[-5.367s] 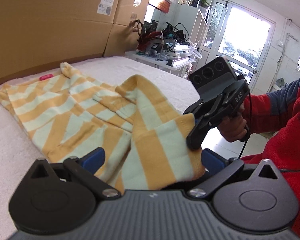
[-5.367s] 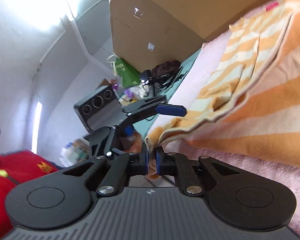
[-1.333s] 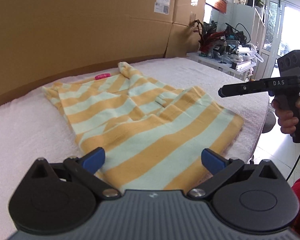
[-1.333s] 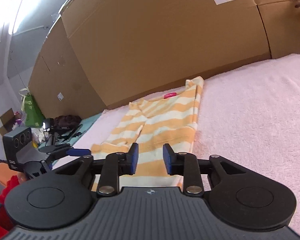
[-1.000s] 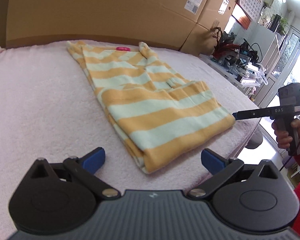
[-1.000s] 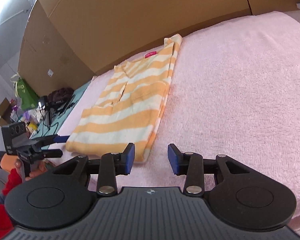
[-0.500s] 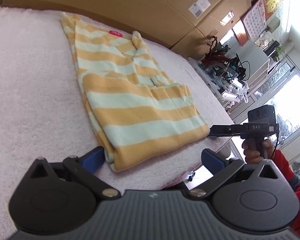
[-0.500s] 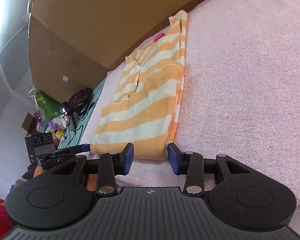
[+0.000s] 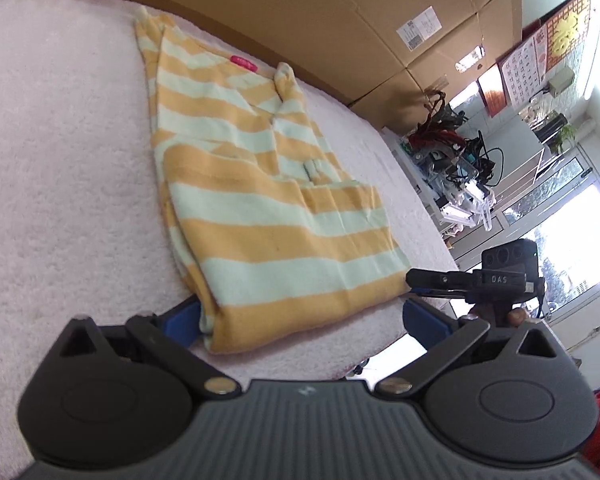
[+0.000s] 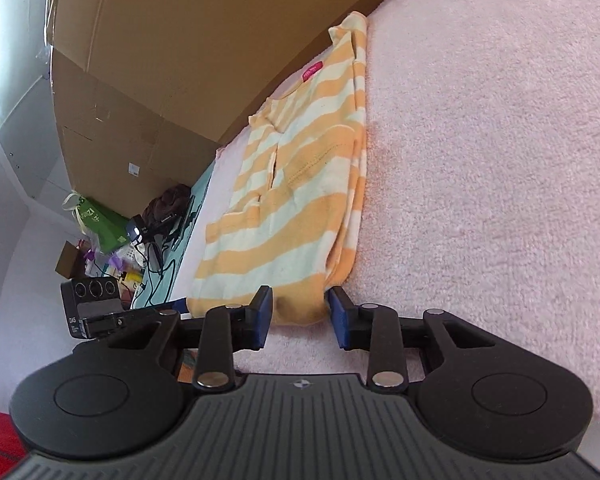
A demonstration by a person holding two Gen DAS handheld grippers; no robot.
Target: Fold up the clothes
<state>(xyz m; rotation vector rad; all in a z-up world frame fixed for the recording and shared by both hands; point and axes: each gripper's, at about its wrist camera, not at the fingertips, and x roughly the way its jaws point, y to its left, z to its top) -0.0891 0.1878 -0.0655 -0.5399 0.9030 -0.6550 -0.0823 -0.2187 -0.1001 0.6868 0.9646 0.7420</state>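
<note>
1. My left gripper (image 9: 300, 318) stands wide open at the near edge of the striped shirt (image 9: 260, 216). Its blue pads sit on either side of the shirt's near hem, and the left pad (image 9: 182, 318) is just beside the near left corner of the cloth. It has hold of nothing.
2. My right gripper (image 10: 299, 316) is partly open, its blue pads flanking the near right corner of the shirt. The orange hem sits between the pads, but they are not closed on it; I cannot tell whether either pad touches the cloth.
3. The shirt, striped orange and pale green, lies folded lengthwise into a long narrow band on the pink fleece cover (image 9: 60, 184). It runs from the near edge of the cover to the far edge.
4. A pink label (image 9: 243, 63) shows at the shirt's far end, close to the cardboard wall (image 9: 300, 12).
5. In the left wrist view, my right gripper shows at the near right corner of the shirt, with my hand (image 9: 500, 316) around its handle below the cover's edge.
6. In the right wrist view, my left gripper (image 10: 172, 307) shows at the shirt's other near corner, its fingers pointing toward the hem.
7. A cluttered shelf (image 9: 456, 168) stands to the right beyond the cover, and a green bag (image 10: 100, 224) sits on the far left side.
</note>
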